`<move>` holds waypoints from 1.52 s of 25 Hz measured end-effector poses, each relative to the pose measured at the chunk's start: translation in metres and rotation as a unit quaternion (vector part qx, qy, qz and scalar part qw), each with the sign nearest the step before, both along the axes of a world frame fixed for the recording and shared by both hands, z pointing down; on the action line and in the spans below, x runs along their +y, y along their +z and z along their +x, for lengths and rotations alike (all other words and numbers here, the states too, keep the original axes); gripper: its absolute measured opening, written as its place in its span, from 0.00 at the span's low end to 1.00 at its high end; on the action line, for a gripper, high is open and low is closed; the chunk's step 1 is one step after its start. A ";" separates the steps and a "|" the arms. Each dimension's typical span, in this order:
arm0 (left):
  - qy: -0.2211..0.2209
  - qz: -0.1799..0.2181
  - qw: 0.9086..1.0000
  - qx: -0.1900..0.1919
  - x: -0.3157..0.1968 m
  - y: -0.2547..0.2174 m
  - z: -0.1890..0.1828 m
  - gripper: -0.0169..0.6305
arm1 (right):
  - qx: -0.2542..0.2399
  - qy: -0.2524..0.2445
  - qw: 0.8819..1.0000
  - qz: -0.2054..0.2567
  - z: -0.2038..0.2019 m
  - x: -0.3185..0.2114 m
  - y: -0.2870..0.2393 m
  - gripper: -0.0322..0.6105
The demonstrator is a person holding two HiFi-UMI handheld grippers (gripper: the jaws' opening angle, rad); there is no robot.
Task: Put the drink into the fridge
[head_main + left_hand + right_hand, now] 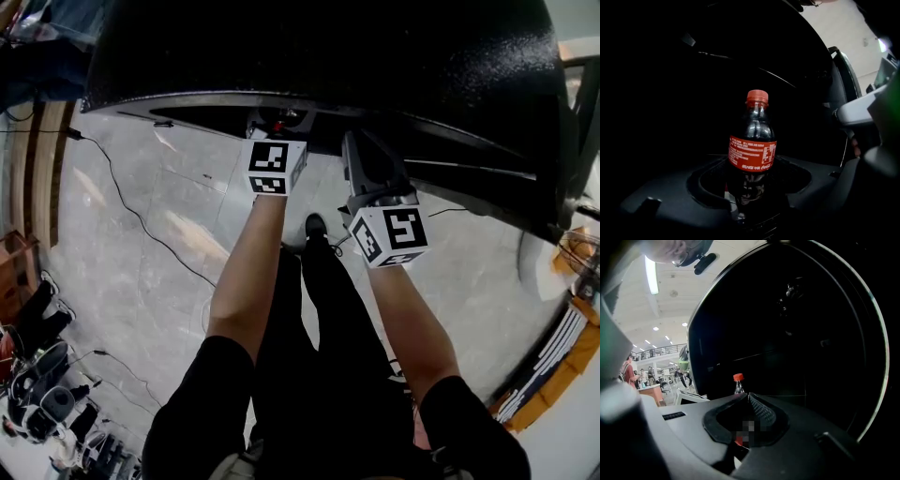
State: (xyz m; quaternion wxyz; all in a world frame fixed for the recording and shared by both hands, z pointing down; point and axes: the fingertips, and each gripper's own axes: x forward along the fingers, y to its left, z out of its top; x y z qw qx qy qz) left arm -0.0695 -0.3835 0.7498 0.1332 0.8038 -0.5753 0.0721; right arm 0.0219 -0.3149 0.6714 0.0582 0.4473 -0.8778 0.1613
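Note:
A small cola bottle (752,153) with a red cap and red label stands upright between the jaws of my left gripper (750,187), which is shut on its lower body. In the head view the left gripper (272,127) reaches under the edge of the big black fridge (375,56), and only a red speck of the bottle shows there. My right gripper (361,150) is just to its right, also against the fridge. In the right gripper view its jaws (747,399) meet at the tips with nothing held. The bottle cap (738,377) shows beyond them, before the glossy black fridge front (787,333).
Grey tiled floor (150,244) lies below, crossed by a black cable (131,211). Shoes and gear (42,375) sit at the lower left, and striped boards (553,366) at the right. A lit hall with desks and a person (629,373) shows to the left of the fridge.

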 end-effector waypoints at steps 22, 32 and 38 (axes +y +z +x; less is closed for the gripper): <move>-0.014 0.000 1.000 -0.001 0.001 -0.013 -0.007 0.50 | 0.016 -0.001 1.000 -0.006 -0.001 -0.004 0.006 0.08; -0.013 -0.008 1.000 0.011 0.109 -0.066 0.000 0.19 | 0.058 0.002 0.998 0.009 0.006 0.055 -0.028 0.08; -0.021 -0.013 0.999 0.035 0.159 -0.150 0.014 0.05 | 0.048 -0.006 0.999 0.005 0.007 0.100 -0.097 0.08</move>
